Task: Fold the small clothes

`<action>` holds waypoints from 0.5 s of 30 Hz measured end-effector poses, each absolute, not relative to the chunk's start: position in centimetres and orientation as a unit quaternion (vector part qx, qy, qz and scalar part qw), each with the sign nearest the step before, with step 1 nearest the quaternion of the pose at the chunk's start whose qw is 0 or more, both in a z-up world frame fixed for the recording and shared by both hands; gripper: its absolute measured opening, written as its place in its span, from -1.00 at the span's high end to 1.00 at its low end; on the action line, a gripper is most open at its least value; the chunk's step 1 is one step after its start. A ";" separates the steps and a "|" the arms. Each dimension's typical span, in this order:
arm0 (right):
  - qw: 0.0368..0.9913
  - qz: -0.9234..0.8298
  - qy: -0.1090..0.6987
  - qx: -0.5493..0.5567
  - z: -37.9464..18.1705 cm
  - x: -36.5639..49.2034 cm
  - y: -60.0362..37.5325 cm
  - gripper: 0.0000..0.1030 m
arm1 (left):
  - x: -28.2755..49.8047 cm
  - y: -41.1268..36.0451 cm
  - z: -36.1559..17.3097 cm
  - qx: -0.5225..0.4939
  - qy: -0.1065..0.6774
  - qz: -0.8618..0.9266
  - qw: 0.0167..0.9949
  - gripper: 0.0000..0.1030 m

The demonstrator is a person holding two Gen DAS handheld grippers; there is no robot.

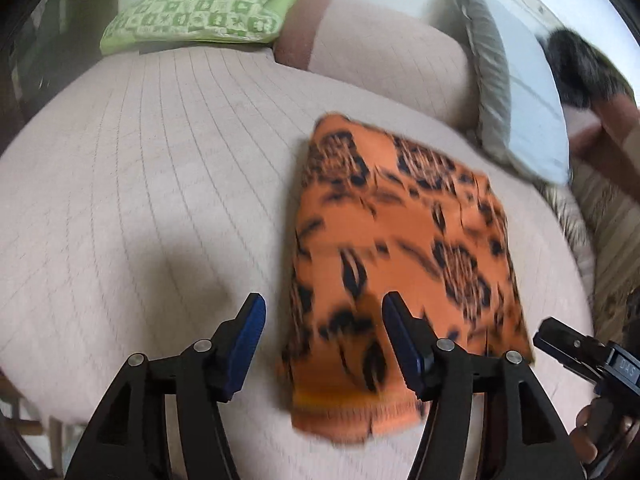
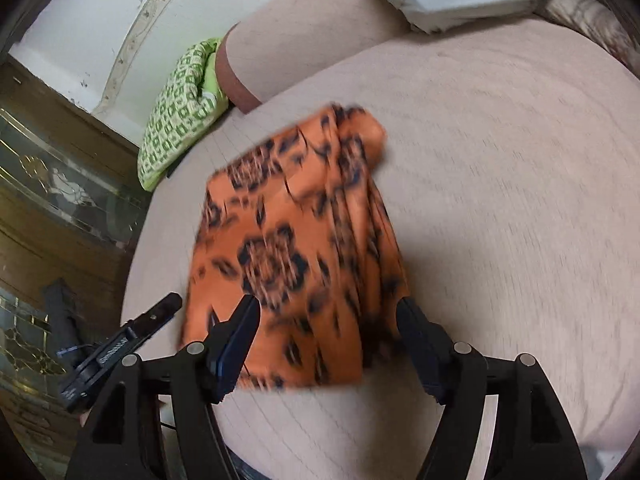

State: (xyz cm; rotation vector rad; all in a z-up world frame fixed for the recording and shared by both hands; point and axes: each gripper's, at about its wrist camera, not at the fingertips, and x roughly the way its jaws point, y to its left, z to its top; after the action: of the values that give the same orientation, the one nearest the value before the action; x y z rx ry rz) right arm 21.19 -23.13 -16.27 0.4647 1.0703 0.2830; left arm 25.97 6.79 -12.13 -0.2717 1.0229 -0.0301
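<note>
An orange garment with a black floral print (image 1: 404,264) lies folded into a rough rectangle on the beige bedspread (image 1: 160,184). My left gripper (image 1: 324,320) is open just above its near left edge, holding nothing. In the right wrist view the same garment (image 2: 296,252) lies flat, and my right gripper (image 2: 326,320) is open above its near edge, holding nothing. The right gripper's tip also shows at the right edge of the left wrist view (image 1: 560,340), and the left gripper's tip shows at the left of the right wrist view (image 2: 156,316).
A green patterned pillow (image 1: 200,8) and a beige bolster (image 1: 384,48) lie at the head of the bed, with a pale blue pillow (image 1: 524,100) to the right. A wooden cabinet with glass panels (image 2: 60,200) stands beside the bed.
</note>
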 end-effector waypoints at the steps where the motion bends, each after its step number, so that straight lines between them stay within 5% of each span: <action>1: 0.824 0.129 0.506 0.222 -16.7 20.4 -23.3 -0.42 | 25.4 6.8 -11.9 -0.127 0.489 -0.013 0.863 -0.17; 15: 0.861 0.094 0.477 0.150 -14.5 14.4 -23.5 -0.42 | 20.3 5.4 -9.4 -0.097 0.482 0.010 0.871 -0.18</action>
State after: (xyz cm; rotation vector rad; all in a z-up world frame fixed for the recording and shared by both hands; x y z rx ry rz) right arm 14.40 -23.46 -14.46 0.3141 1.0019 0.1966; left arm 20.28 5.35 -9.42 -0.2036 1.0080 0.0205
